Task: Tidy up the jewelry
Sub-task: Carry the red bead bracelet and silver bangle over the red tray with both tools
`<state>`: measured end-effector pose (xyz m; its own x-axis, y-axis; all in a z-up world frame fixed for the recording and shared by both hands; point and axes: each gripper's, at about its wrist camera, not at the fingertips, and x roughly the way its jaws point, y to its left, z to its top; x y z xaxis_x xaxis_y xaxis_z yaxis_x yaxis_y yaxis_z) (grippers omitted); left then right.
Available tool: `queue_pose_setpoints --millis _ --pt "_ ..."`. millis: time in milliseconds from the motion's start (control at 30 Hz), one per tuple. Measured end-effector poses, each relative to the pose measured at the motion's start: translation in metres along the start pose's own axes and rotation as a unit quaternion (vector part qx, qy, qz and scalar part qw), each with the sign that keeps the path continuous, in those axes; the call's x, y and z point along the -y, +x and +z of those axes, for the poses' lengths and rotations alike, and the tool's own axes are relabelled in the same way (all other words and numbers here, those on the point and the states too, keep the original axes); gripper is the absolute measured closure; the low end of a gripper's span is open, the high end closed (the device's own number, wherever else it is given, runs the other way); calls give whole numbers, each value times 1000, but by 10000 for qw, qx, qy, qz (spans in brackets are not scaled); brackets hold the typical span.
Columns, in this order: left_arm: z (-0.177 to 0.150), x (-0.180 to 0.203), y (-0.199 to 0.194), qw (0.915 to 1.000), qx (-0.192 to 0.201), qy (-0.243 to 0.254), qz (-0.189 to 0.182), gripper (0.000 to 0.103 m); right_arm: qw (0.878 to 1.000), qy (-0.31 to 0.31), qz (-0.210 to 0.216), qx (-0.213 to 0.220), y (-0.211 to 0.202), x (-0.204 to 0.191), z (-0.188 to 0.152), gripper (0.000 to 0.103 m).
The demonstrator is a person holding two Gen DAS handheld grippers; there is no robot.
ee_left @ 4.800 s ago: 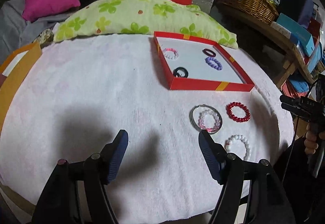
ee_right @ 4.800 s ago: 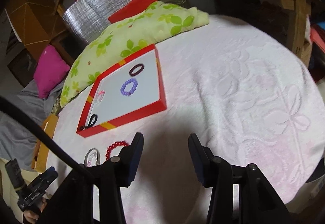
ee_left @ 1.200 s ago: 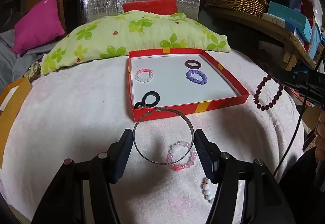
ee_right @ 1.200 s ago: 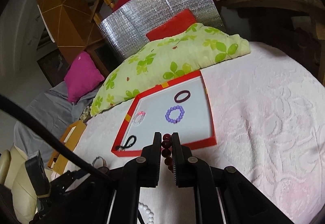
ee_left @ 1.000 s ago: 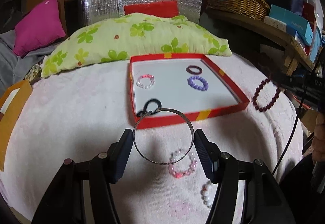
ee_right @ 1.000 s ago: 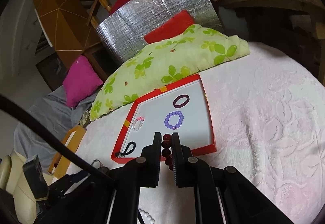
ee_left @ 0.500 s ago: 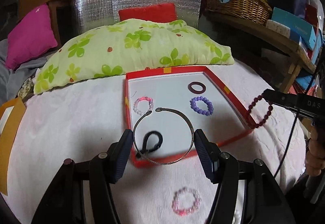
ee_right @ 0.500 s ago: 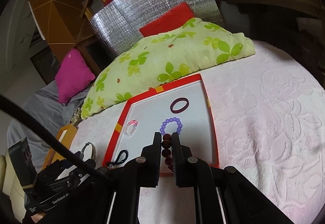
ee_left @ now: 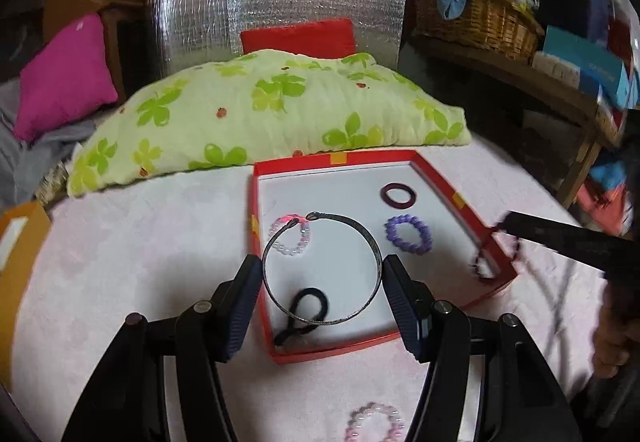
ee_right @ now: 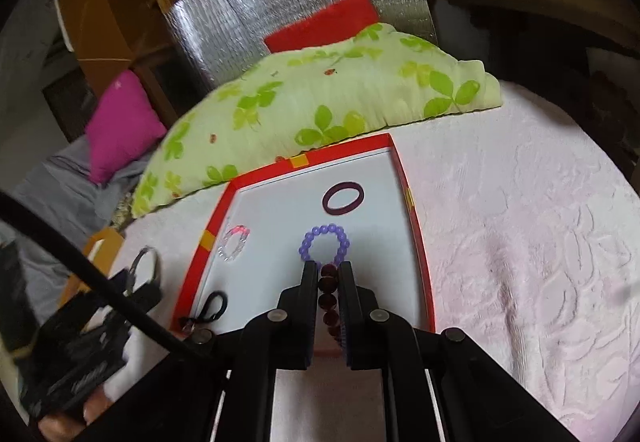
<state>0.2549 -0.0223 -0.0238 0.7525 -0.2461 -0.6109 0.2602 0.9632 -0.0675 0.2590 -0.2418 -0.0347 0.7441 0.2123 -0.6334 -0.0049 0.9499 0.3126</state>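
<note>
Your left jaws clamp the bangle (ee_left: 322, 269), right jaws pinch the beads (ee_right: 328, 294); over the box (ee_left: 472, 218), simultaneous releases risk tangling.

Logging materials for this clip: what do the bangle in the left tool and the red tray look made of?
Bangle: probably metal, dull grey with a slight sheen; a thin rigid open hoop with small knobbed ends. Tray: likely cardboard, glossy red outside, matt white inside; thin straight walls with yellow tape-like patches.
</note>
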Motion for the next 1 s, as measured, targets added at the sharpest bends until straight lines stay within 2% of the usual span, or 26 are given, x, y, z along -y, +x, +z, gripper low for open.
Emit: queue_pose_setpoints --millis 167,300,600,733,1000 --pt "-3 2 -3 9999 39 135 22 40 9990 33 -416 -144 22 -16 40 92" --pt "-3 -10 -3 10000 -38 -59 -69 40 9978 -5 -631 -183 40 -32 71 92" --pt "6 -39 2 9982 2 -571 -156 40 9956 -386 -470 -710 100 -68 92 92" --pt "8 -42 11 9982 -70 -595 -104 40 9935 -633 -254 -912 124 -77 94 92" --pt "9 -48 28 9976 -241 -653 -20 40 9912 -519 189 -1203 171 -73 100 92"
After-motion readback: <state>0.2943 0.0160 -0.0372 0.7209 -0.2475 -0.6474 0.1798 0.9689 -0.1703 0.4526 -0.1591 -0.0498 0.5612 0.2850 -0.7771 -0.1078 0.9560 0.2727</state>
